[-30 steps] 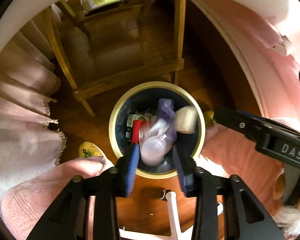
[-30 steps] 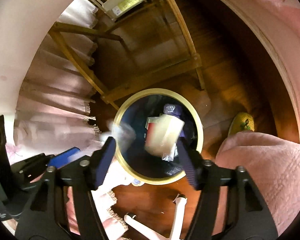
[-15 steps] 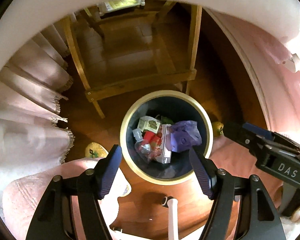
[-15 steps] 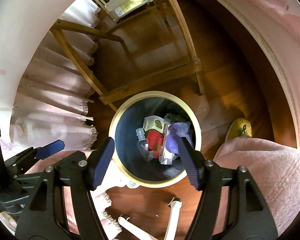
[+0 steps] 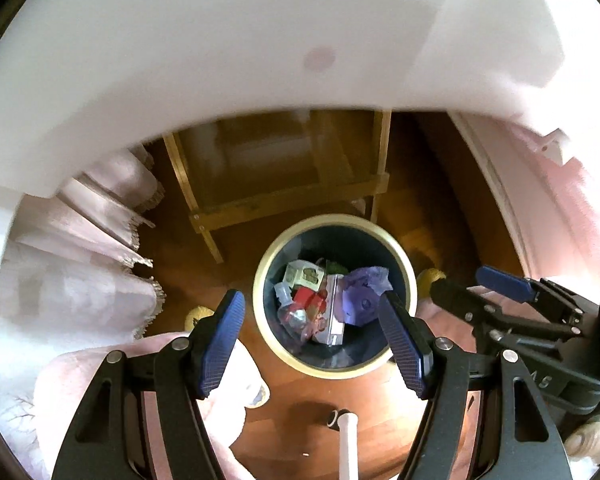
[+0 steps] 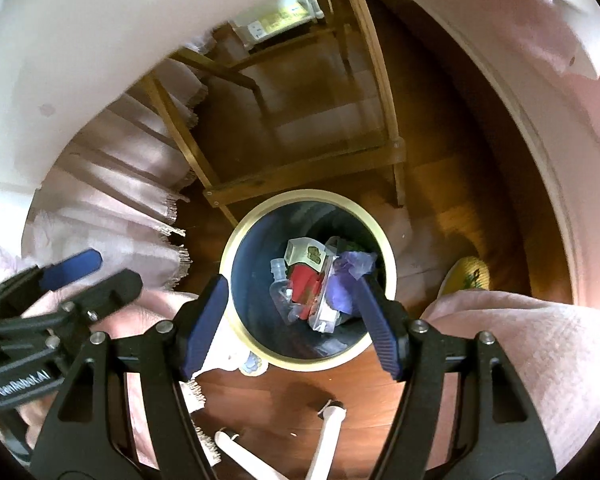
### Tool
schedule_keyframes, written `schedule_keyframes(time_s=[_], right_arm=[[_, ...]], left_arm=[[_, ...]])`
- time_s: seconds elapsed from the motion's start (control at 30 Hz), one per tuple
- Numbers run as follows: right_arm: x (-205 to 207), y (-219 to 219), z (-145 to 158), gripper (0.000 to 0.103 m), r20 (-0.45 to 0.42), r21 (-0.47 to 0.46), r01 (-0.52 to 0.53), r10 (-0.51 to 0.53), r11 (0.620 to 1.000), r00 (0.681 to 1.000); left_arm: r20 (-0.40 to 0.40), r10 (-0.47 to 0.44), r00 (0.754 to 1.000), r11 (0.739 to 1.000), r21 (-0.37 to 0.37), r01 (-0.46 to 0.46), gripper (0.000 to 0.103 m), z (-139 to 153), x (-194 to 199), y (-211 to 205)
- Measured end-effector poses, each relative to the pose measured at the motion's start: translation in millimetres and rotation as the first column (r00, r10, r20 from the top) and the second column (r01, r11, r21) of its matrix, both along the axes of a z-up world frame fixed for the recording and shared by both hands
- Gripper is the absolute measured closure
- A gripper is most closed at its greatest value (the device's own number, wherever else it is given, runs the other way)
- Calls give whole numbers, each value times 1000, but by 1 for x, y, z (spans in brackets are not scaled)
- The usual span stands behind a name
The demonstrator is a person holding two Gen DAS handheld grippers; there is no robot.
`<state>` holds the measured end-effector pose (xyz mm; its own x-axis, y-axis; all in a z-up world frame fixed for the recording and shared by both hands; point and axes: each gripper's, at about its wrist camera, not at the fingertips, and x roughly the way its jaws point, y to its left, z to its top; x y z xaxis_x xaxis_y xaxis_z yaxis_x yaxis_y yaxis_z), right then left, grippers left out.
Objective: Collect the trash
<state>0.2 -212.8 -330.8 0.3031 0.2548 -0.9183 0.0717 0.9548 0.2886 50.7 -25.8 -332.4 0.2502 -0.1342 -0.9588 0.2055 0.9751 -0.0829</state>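
Left wrist: both tools (image 5: 314,342) (image 6: 290,326) gape empty; bin (image 5: 407,280) bottom hidden under trash (image 5: 320,304).

Printed in white on the black body of the left claw (image 6: 80,280), at eight o'clock in the right wrist view: "GenRobot.AI". On the right claw (image 5: 496,300), at four o'clock in the left wrist view: only "AS", the rest cut off. Carton print in the bin (image 6: 256,344) too small to read.

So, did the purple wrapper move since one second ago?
Yes. The purple wrapper left the left claw, whose pads are now apart, and dropped down into the bin.
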Motion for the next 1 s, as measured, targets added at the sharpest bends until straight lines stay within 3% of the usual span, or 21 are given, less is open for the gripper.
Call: schedule_keyframes(time_s=[0.33, 0.67, 0.9, 1.0], right_arm=[[-9, -8, 67, 39, 94, -18, -3, 5, 1000, 996], [4, -8, 201, 39, 254, -21, -26, 31, 999, 967], [-9, 9, 294, 35, 378, -64, -65, 84, 996, 922], [-18, 15, 320, 35, 418, -72, -59, 84, 996, 905]], left_arm=[[170, 19, 985, 1000, -9, -18, 32, 100, -12, 15], [318, 102, 943, 994, -78, -81, 32, 227, -7, 35], [371, 148, 917, 988, -105, -117, 32, 295, -17, 37], [396, 167, 903, 985, -99, -139, 32, 320, -26, 36]])
